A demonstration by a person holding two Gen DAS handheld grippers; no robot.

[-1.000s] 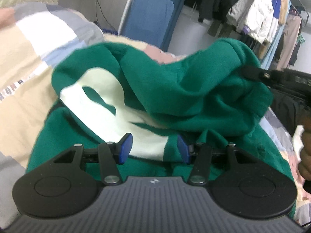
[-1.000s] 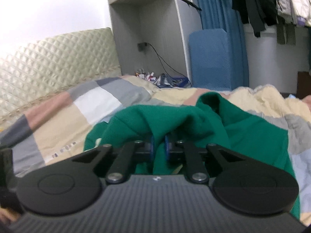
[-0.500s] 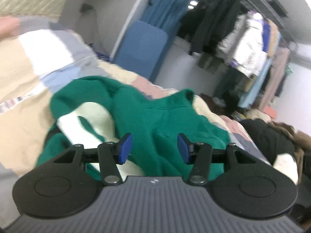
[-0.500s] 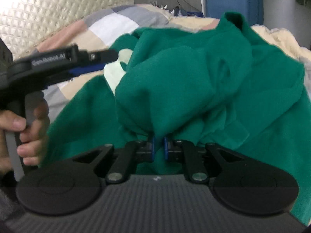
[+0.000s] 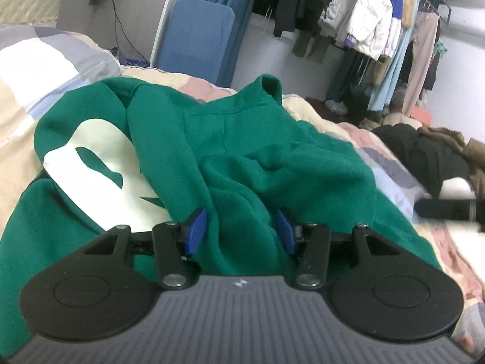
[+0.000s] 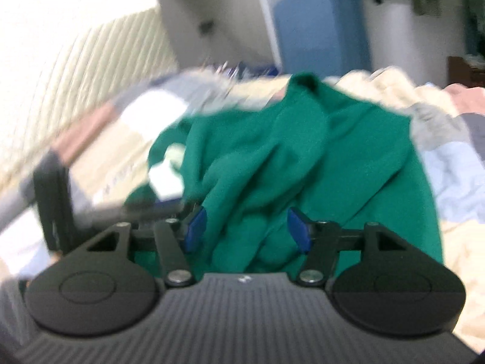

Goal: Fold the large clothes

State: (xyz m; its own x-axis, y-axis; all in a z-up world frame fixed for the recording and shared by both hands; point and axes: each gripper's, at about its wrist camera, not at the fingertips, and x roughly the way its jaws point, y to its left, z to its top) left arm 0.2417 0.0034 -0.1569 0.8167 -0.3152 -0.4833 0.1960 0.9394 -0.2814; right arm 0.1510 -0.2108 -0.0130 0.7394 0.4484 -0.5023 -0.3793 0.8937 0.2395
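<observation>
A large green sweatshirt (image 5: 272,157) with a white print (image 5: 100,163) lies bunched on the bed, one part folded over the print. My left gripper (image 5: 241,232) is open low over the near edge, and a green fold rises between its blue pads without being pinched. My right gripper (image 6: 247,229) is opening its jaws. Green cloth (image 6: 303,151) lies loose between the pads, which do not press on it. The right wrist view is blurred. In the left wrist view, a black bar at the right edge is part of the right gripper (image 5: 448,209).
The bed has a patchwork quilt (image 5: 36,60) and a quilted headboard (image 6: 91,69). A blue padded board (image 5: 197,36) leans by the wall. A rail of hanging clothes (image 5: 379,24) fills the back right. A dark clothes pile (image 5: 424,154) lies on the bed's right side.
The right gripper was shut on a raised green fold; now its jaws stand apart and the fold has dropped onto the sweatshirt. The left gripper shifted, staying open.
</observation>
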